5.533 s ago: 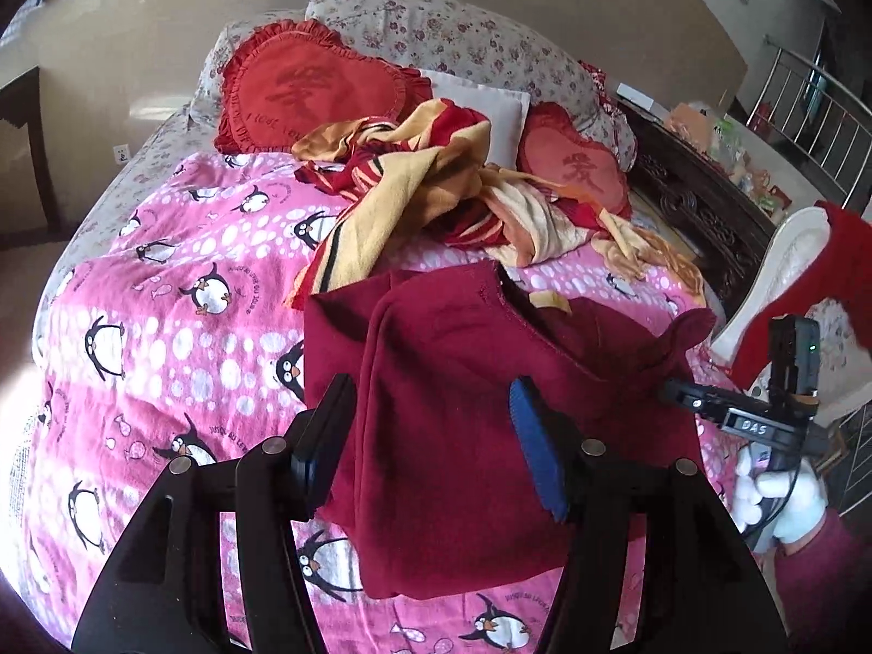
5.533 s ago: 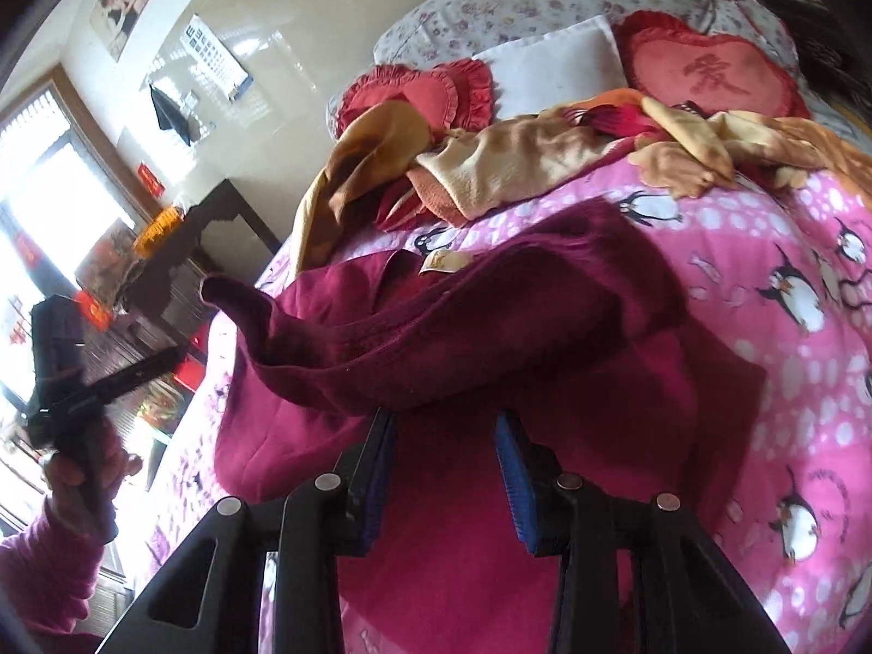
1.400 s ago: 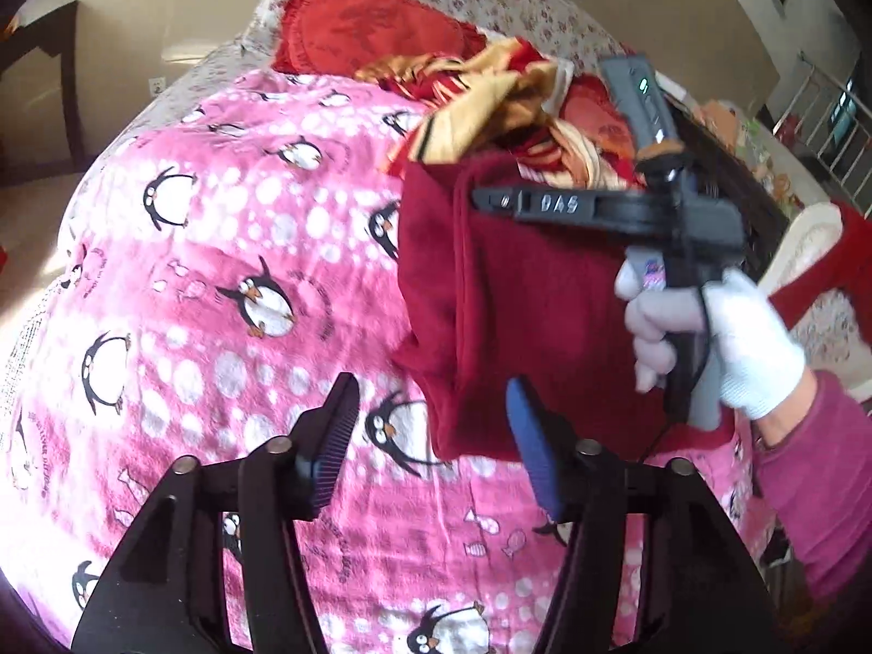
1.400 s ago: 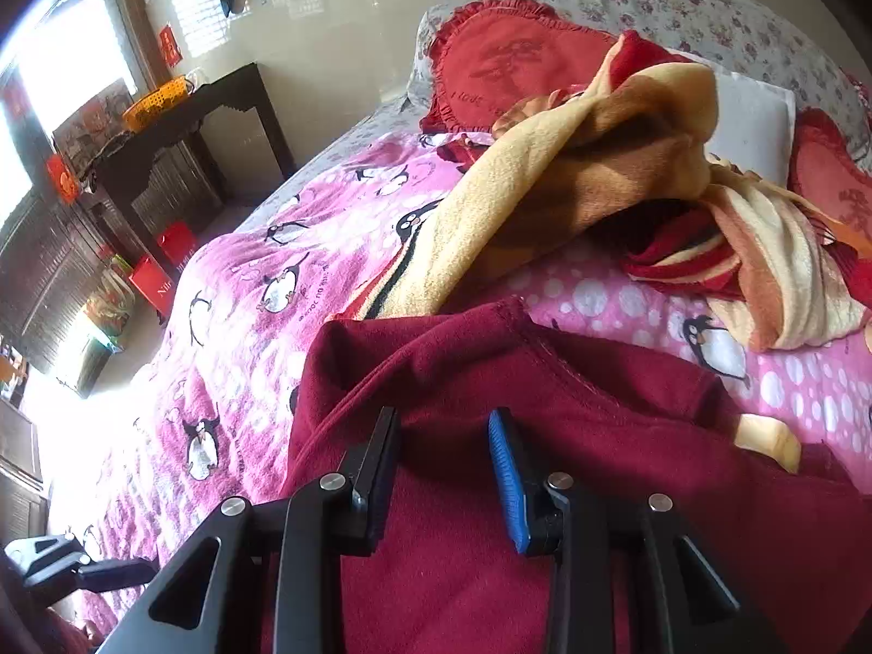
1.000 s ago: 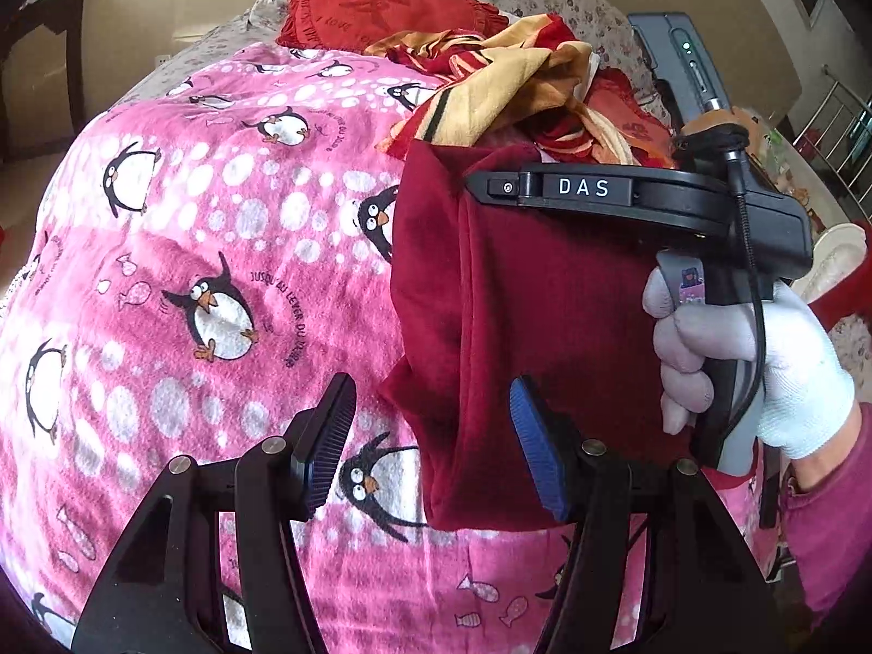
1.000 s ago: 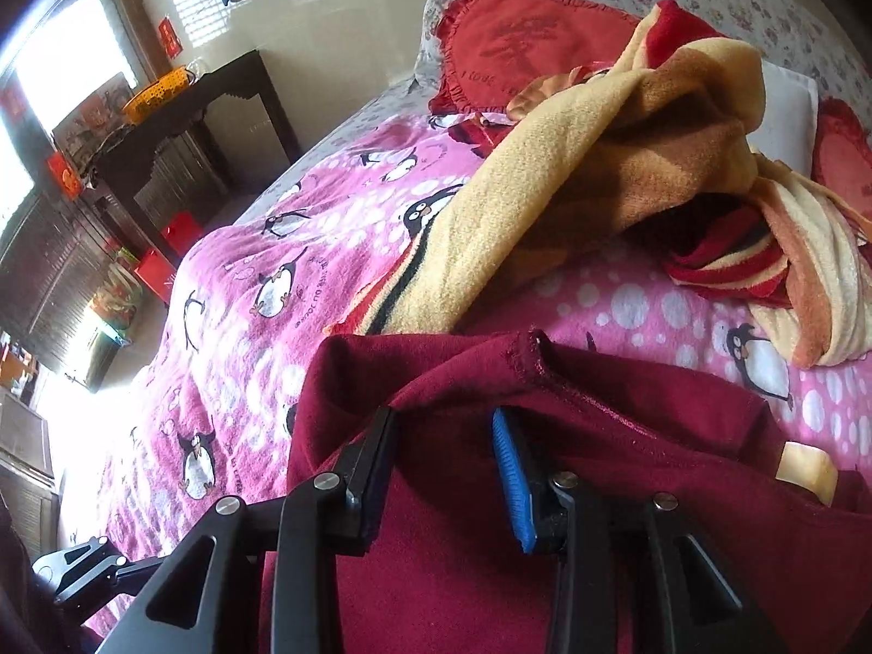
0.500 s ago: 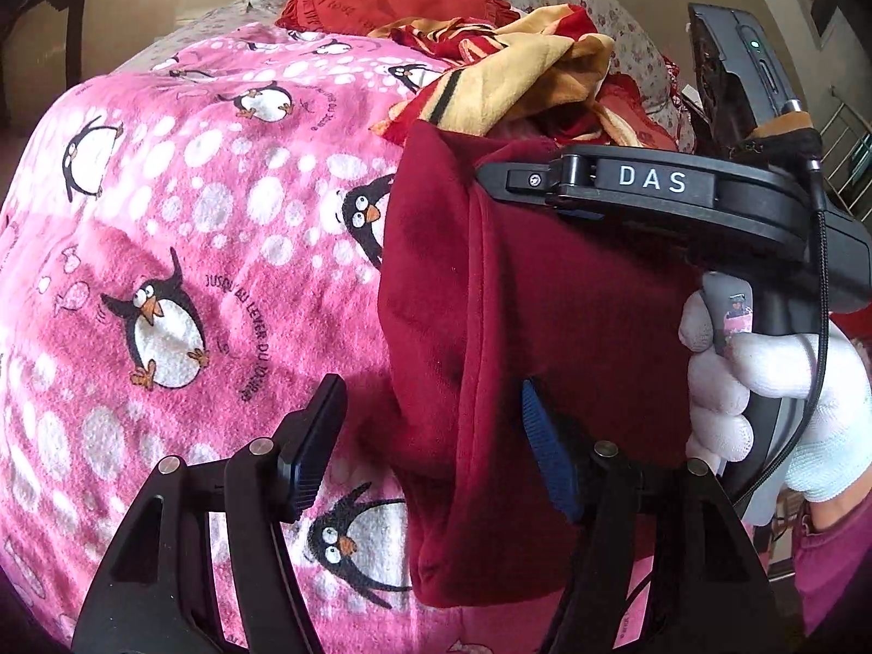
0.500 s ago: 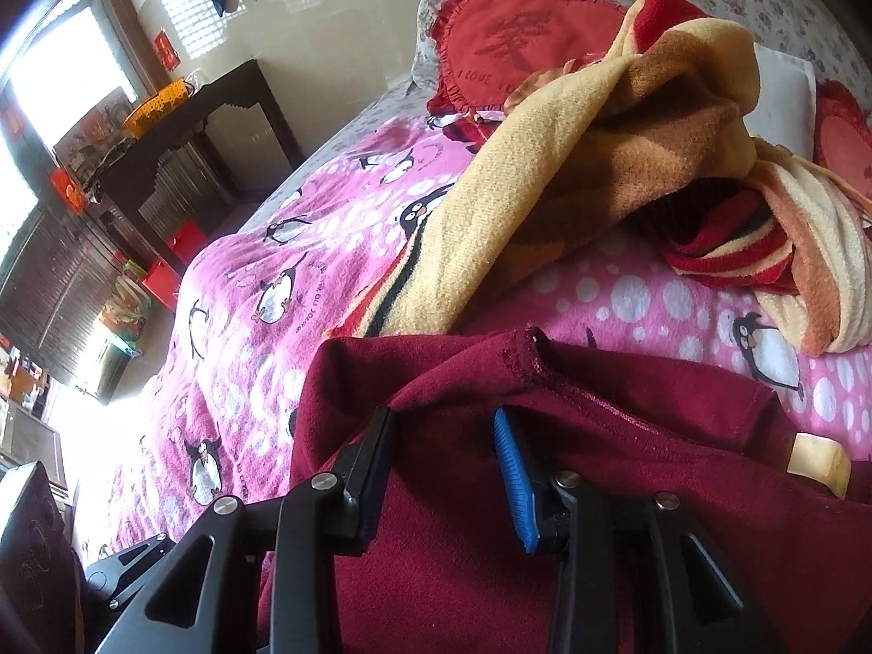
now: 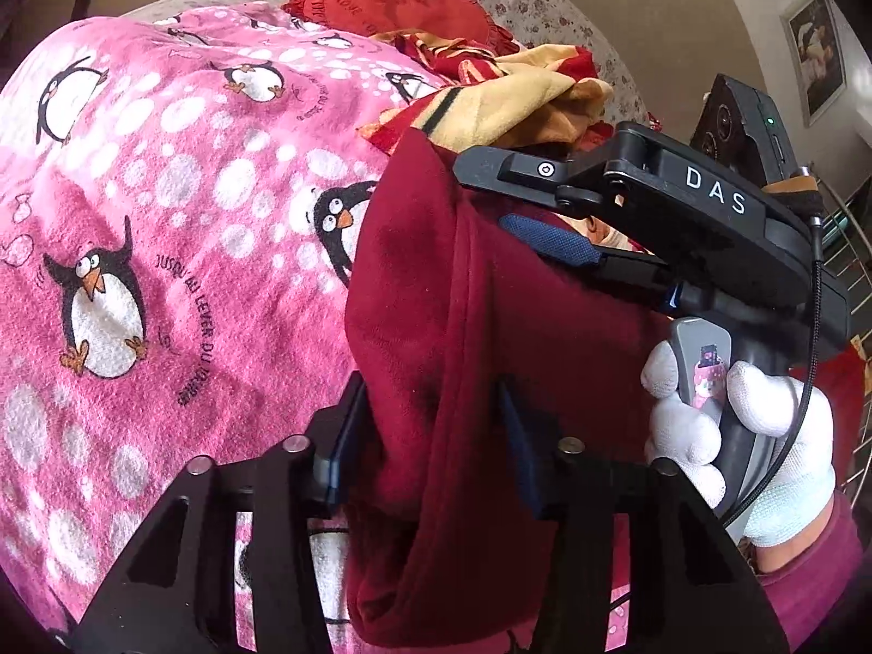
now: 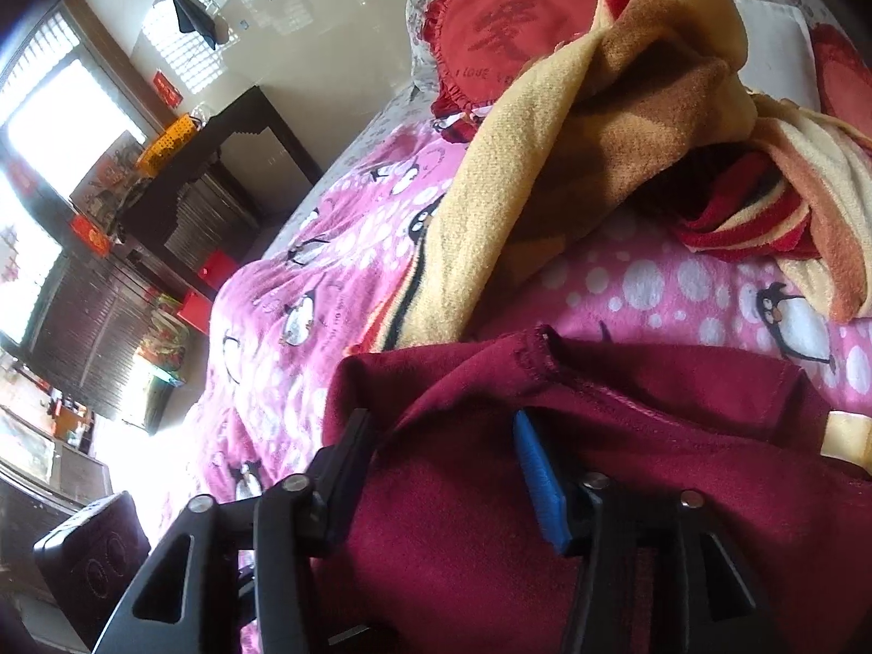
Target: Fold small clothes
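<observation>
A dark red fleece garment (image 9: 468, 359) lies folded lengthwise on the pink penguin blanket (image 9: 136, 229). My left gripper (image 9: 430, 430) has its jaws open around the garment's near folded edge, with cloth bunched between them. My right gripper (image 10: 441, 447) is open, its jaws resting on the garment (image 10: 627, 468) near the collar seam. In the left wrist view the right gripper (image 9: 545, 207) reaches over the garment's far end, held by a white-gloved hand (image 9: 736, 436).
A heap of yellow, orange and red striped clothes (image 10: 627, 125) lies just beyond the garment. Red heart pillows (image 10: 507, 38) and a white pillow sit at the headboard. A dark desk (image 10: 218, 163) and window stand left of the bed.
My left gripper has moved forward over the blanket until the garment's near edge sits between its jaws. My right gripper has stayed on the collar end.
</observation>
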Motion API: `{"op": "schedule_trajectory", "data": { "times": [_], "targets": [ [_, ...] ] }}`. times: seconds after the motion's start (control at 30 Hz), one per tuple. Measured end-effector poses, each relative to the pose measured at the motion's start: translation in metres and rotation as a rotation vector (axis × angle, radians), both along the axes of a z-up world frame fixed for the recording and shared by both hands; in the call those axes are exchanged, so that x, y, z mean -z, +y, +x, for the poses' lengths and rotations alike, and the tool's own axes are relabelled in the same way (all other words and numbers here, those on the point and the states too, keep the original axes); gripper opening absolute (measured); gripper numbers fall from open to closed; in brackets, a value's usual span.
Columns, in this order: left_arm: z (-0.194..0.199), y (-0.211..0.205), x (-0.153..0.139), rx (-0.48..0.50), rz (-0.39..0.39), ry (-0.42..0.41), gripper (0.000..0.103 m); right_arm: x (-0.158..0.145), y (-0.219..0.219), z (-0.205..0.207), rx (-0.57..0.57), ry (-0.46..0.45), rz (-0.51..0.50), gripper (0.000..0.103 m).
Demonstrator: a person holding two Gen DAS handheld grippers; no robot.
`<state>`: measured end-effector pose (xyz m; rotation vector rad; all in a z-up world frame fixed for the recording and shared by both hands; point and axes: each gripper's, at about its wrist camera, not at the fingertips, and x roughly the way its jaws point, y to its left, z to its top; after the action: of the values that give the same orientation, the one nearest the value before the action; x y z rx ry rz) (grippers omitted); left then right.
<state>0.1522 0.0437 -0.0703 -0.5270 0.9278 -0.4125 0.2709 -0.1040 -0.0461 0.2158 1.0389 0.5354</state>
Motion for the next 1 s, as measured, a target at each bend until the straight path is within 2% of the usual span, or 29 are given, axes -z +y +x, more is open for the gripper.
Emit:
{"op": "schedule_trajectory", "data": {
  "times": [0.1,0.23,0.33,0.43,0.57,0.63,0.7,0.83,0.9,0.93,1.0],
  "targets": [
    [-0.01,-0.003,-0.013,0.009,0.031,-0.054,0.032,-0.008,0.004,-0.004,-0.021,0.014,0.002,0.065],
    [-0.021,-0.015,-0.029,0.031,0.076,-0.118,0.032,-0.022,0.002,-0.006,-0.011,0.064,0.054,0.066],
    [-0.028,-0.025,-0.039,0.057,0.108,-0.16,0.032,-0.024,0.006,-0.004,-0.01,0.109,0.049,0.066],
    [-0.034,-0.032,-0.046,0.09,0.135,-0.195,0.032,-0.027,0.021,-0.003,-0.044,0.118,-0.028,0.068],
    [-0.035,-0.038,-0.048,0.109,0.138,-0.201,0.032,-0.027,0.041,0.0,-0.092,0.116,-0.153,0.069],
    [-0.035,-0.041,-0.049,0.115,0.14,-0.203,0.032,-0.026,0.05,0.003,-0.119,0.117,-0.209,0.073],
    [-0.036,-0.045,-0.05,0.125,0.153,-0.206,0.032,-0.022,0.059,0.005,-0.149,0.118,-0.264,0.077],
    [-0.038,-0.053,-0.053,0.139,0.18,-0.214,0.032,-0.01,0.078,0.002,-0.191,0.092,-0.42,0.076],
    [-0.039,-0.051,-0.051,0.141,0.196,-0.204,0.032,-0.01,0.074,-0.002,-0.17,0.058,-0.446,0.058],
    [-0.04,-0.049,-0.05,0.14,0.203,-0.193,0.032,-0.012,0.07,-0.005,-0.168,0.035,-0.443,0.053],
    [-0.045,-0.044,-0.047,0.134,0.201,-0.175,0.032,-0.018,0.065,-0.008,-0.173,0.01,-0.425,0.032]
  ]
}}
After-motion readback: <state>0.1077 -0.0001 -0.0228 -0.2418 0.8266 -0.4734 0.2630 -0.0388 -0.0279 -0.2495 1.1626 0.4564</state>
